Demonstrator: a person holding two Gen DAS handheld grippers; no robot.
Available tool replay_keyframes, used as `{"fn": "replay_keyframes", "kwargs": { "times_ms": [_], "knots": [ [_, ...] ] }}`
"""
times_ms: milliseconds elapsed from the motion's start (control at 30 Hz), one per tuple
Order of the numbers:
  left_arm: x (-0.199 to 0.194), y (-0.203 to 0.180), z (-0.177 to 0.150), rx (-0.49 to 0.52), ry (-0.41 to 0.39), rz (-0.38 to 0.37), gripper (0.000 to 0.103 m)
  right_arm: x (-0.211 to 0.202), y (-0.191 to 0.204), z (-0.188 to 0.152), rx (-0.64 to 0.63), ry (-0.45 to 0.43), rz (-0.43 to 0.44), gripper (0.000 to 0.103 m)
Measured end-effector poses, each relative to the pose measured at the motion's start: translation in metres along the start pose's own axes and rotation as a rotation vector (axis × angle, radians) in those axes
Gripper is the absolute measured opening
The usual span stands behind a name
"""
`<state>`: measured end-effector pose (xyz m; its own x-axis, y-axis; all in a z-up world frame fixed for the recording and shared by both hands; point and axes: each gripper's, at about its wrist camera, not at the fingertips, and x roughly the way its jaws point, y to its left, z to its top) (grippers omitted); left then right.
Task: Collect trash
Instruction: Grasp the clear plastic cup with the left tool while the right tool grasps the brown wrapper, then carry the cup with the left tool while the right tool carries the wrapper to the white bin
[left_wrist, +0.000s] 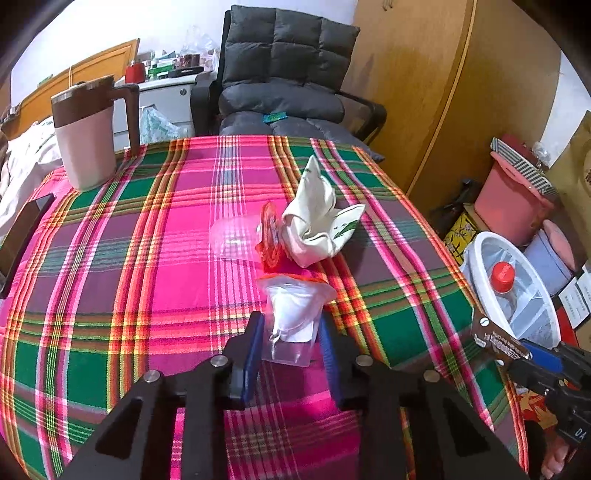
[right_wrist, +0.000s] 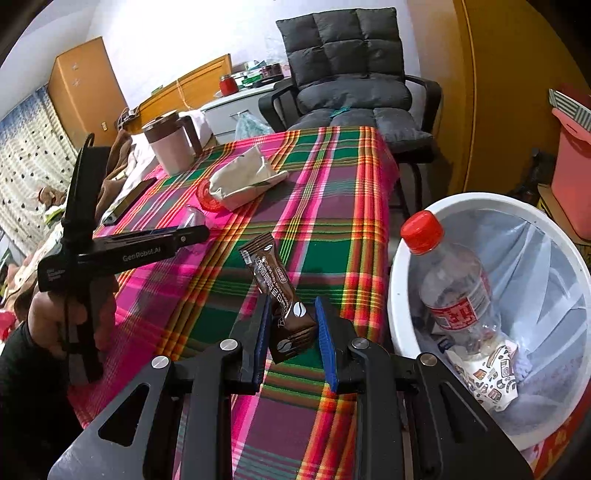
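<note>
The left gripper (left_wrist: 291, 345) reaches over the plaid tablecloth (left_wrist: 110, 258) with a clear plastic jelly cup (left_wrist: 293, 314) between its blue pads; the cup lies on the cloth, peeled red-edged lid away from the camera, and the pads stand close on both sides. Whether they actually press it cannot be told from this view. Just beyond lie a second clear cup (left_wrist: 232, 240) on its side with a red foil lid (left_wrist: 271, 236) and a crumpled white tissue packet (left_wrist: 317, 218), touching one another. A pink jug with a brown lid (left_wrist: 88, 133) stands at the far left corner.

The right wrist view shows what the left hardly does: the right gripper (right_wrist: 293, 332) pinches a brown coffee sachet (right_wrist: 280, 295), held upright and tilted over the table's near edge. Beside it, off the table to the right, a white waste bin (right_wrist: 406, 295) lined with a clear bag holds a red-capped plastic bottle (right_wrist: 458, 288) and a printed paper cup (right_wrist: 491, 373). At the left of this view a hand (right_wrist: 48, 317) grips the other tool's handle. A grey cushioned chair (right_wrist: 354, 85) stands behind the table.
</note>
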<state>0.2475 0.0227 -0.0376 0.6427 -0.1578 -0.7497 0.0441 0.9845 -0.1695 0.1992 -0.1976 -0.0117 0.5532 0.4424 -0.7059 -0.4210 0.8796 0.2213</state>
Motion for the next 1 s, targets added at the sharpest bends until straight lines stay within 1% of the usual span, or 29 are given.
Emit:
{"fn": "replay_keyframes", "kwargs": {
  "times_ms": [167, 733, 1000],
  "knots": [
    [-0.011, -0.006, -0.009, 0.004, -0.008, -0.013, 0.029, -0.006, 0.004, 0.0, -0.002, -0.02, -0.001, 0.027],
    [-0.089, -0.039, -0.036, 0.007, -0.094, -0.086, 0.029, -0.043, 0.016, -0.007, -0.021, -0.089, -0.011, 0.027],
    [-0.111, -0.053, -0.046, 0.021, -0.114, -0.109, 0.029, -0.058, 0.018, -0.012, -0.021, -0.116, -0.018, 0.027]
  ]
}}
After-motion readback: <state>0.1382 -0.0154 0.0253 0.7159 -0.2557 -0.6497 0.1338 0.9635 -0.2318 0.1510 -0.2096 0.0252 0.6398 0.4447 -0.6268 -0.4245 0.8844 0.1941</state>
